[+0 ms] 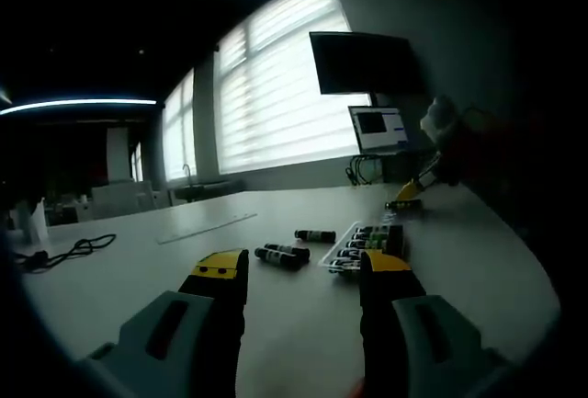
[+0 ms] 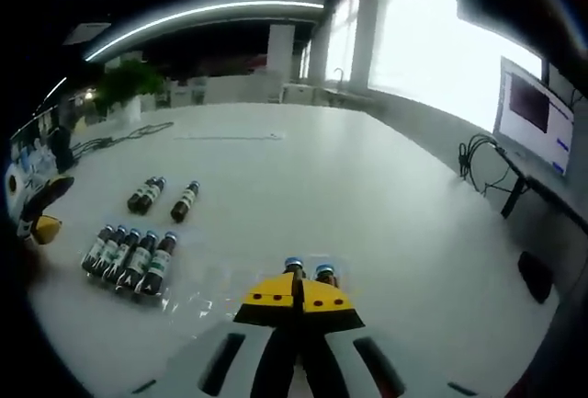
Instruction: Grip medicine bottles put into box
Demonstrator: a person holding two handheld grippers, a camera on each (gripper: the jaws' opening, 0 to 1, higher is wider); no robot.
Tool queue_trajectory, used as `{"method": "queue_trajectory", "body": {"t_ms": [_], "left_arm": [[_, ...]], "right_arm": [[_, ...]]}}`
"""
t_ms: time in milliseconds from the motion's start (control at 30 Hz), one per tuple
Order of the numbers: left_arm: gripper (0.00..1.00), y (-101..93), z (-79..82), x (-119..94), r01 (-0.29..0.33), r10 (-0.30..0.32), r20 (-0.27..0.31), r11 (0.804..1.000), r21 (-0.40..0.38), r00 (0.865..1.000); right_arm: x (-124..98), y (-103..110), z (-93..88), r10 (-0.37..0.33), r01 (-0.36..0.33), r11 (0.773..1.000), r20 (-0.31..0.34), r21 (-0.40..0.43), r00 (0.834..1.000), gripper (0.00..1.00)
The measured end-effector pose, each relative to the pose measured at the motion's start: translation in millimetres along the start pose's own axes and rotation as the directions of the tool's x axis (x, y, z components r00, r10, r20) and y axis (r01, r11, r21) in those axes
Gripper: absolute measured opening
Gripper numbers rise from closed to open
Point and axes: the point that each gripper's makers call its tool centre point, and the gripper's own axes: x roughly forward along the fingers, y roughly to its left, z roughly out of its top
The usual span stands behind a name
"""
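Right gripper (image 2: pixel 296 295), jaws together, is hovering over two bottles (image 2: pixel 308 273) on the desk (image 2: pixel 367 196), seemingly gripping none; left gripper (image 1: pixel 303 278) is waiting with jaws apart, so spread right jaws before descending.

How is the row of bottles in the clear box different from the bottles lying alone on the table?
The boxed bottles lie packed side by side, touching, inside the clear box; the loose bottles lie on the bare table, with a gap between one and the other pair. The row holds more bottles. All are small, dark, and lying down.
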Motion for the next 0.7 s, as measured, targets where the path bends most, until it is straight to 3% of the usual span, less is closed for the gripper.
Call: {"method": "queue_trajectory", "body": {"t_ms": [133, 233, 433, 567, 700], "left_arm": [[0.41, -0.4, -0.3, 0.2, 0.002, -0.002, -0.001, 1.000, 0.001, 1.000], [0.41, -0.4, -0.2, 0.1, 0.001, -0.001, -0.002, 1.000, 0.001, 1.000], [0.41, -0.4, -0.2, 0.1, 0.002, -0.002, -0.001, 1.000, 0.003, 1.000], [0.41, 0.0, 0.0, -0.1, 0.002, -0.002, 0.002, 1.000, 0.003, 1.000], [0.41, 0.4, -0.5, -0.2, 0.003, -0.003, 0.003, 1.000, 0.003, 1.000]], "right_arm": [[1.1, -1.6, -2.8, -0.003, 0.003, 0.998, 0.010, -0.059, 1.000, 0.00], [-3.4, -0.3, -4.3, -0.016, 0.016, 1.000, 0.010, -0.018, 1.000, 0.00], [-3.1, 3.4, -3.4, -0.013, 0.013, 0.999, 0.014, -0.032, 1.000, 0.00], [-0.3, 3.5, -3.1, -0.001, 0.001, 1.000, 0.036, 0.005, 0.999, 0.00], [0.6, 6.3, -0.9, 0.008, -0.008, 1.000, 0.015, -0.018, 1.000, 0.00]]}}
